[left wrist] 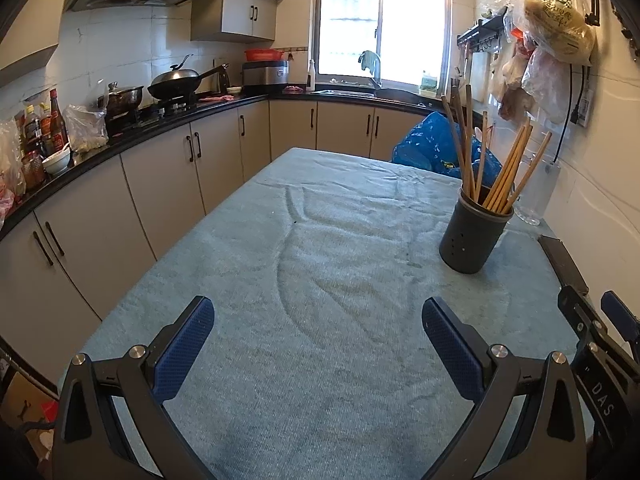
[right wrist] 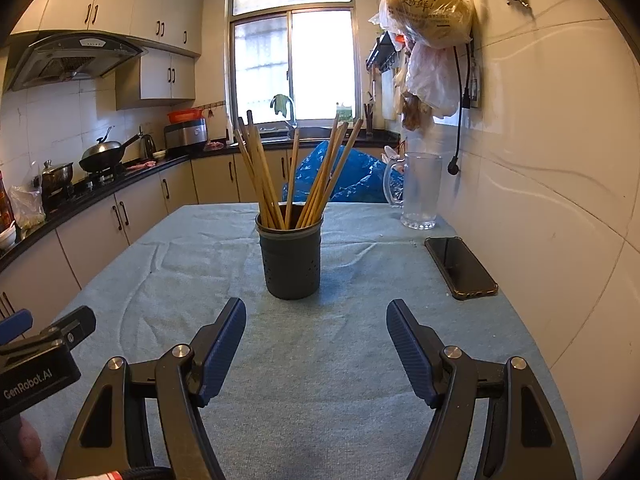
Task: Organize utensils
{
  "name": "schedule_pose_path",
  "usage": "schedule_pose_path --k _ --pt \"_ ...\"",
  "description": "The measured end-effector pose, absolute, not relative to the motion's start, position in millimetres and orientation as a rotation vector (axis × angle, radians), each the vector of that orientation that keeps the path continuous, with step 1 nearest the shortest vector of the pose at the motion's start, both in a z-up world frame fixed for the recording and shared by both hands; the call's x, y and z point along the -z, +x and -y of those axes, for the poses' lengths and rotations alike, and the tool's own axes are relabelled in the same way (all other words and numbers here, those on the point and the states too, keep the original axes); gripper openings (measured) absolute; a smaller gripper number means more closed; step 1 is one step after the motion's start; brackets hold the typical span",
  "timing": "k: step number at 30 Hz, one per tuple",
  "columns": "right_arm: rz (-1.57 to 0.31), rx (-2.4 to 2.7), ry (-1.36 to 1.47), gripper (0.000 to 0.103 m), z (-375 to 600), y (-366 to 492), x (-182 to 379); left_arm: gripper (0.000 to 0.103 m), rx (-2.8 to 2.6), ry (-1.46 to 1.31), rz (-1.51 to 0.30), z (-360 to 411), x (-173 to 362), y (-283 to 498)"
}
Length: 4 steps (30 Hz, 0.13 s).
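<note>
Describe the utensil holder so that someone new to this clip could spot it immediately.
Start at the table under the blue-grey cloth. Near its middle stands a dark cylindrical holder with small holes, full of wooden chopsticks. Unlike the clear glass jug and flat black phone beside it, it is opaque and upright.

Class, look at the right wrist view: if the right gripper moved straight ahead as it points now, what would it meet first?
Most likely the dark utensil holder with chopsticks, centred ahead of the open right gripper; only bare cloth lies between.

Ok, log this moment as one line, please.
left gripper: open, empty | right gripper: open, empty, facing holder | chopsticks: upright in holder | no loose utensils on cloth
</note>
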State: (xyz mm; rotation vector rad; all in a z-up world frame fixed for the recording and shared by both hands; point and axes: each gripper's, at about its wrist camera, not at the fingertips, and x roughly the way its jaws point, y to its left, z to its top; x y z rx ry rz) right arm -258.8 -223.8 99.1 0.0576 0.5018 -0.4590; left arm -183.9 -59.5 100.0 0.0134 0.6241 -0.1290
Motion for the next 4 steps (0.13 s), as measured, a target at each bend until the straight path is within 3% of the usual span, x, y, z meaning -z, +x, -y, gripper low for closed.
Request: schedule_pose_path --k 4 --pt "-0.528 0.446 0.068 0.077 227.5 -254.0 -96.3 0.103 0.158 0.015 -0.654 60.1 -99.1 -175.5"
